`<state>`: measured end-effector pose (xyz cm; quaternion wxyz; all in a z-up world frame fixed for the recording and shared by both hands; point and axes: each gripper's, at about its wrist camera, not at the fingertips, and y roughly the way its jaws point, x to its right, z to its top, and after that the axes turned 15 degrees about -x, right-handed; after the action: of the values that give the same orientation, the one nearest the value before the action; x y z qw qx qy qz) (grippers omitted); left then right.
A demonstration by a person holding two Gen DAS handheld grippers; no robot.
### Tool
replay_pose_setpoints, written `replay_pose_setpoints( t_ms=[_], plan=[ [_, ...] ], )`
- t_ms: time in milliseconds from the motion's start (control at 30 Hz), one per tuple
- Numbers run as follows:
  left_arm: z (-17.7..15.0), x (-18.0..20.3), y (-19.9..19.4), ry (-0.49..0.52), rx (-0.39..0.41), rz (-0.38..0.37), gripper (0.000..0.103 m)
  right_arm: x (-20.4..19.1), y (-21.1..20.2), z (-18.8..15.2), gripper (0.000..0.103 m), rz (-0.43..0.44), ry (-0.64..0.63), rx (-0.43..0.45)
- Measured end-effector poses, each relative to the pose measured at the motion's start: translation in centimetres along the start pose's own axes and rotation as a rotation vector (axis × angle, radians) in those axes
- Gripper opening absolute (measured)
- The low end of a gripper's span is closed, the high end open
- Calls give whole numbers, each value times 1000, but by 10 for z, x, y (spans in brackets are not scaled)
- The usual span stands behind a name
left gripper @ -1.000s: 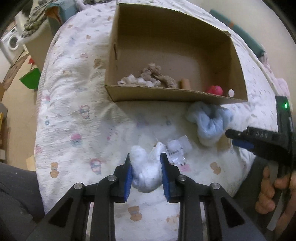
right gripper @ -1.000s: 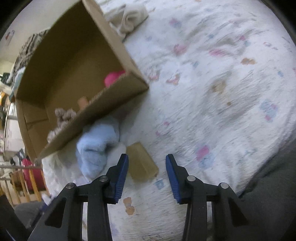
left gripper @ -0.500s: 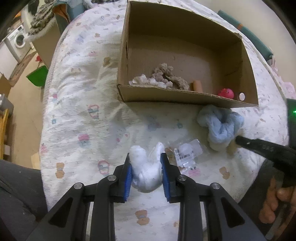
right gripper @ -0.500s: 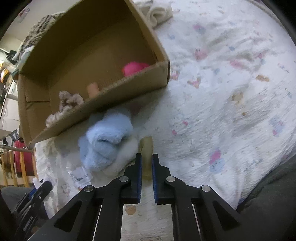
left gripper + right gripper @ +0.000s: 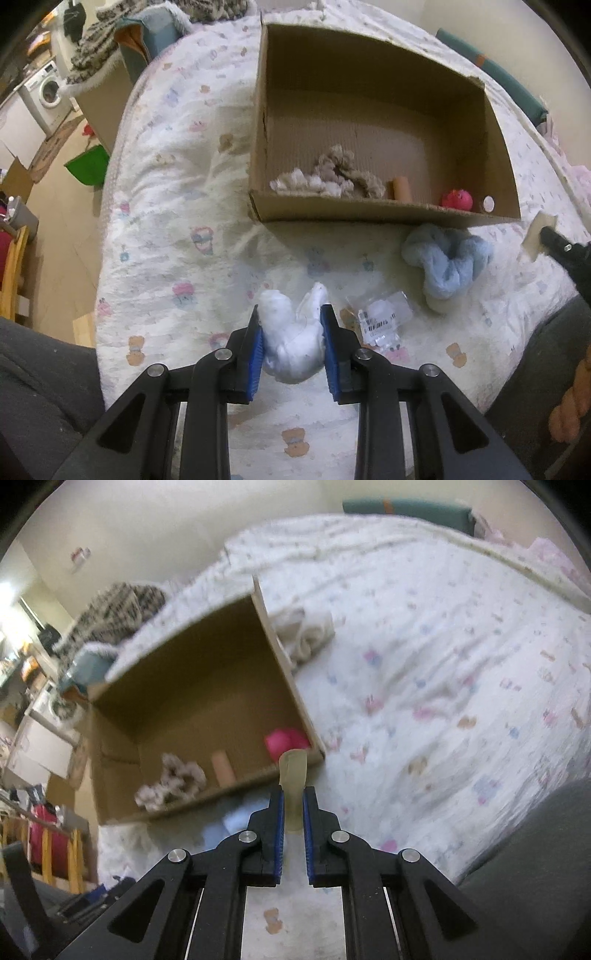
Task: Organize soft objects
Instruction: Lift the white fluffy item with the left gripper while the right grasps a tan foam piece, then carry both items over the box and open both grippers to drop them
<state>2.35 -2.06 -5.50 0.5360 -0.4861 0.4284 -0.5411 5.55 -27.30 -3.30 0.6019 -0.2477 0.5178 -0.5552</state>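
Left gripper (image 5: 291,334): we clamp the white wad (image 5: 290,341), near the cardboard box (image 5: 369,212) front wall (light, squashy; hold mid-bulk).
Right gripper (image 5: 293,814): we pinch the tan sponge (image 5: 293,771) at its lower end, just before the box's near corner; floppy.

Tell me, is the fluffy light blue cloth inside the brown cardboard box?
No, the fluffy light blue cloth lies on the bed cover just outside the near wall of the brown cardboard box.
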Motion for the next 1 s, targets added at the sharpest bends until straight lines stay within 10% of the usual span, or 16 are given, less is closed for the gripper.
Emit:
replay_pose_setpoints(
  t_ms=[333, 1000],
  plan=[
    [6, -9, -42, -35, 159, -26, 25, -1, -40, 8, 11, 211, -27, 145],
    [98, 14, -73, 49, 260, -53, 26, -37, -12, 46, 11, 210, -145, 81]
  ],
)
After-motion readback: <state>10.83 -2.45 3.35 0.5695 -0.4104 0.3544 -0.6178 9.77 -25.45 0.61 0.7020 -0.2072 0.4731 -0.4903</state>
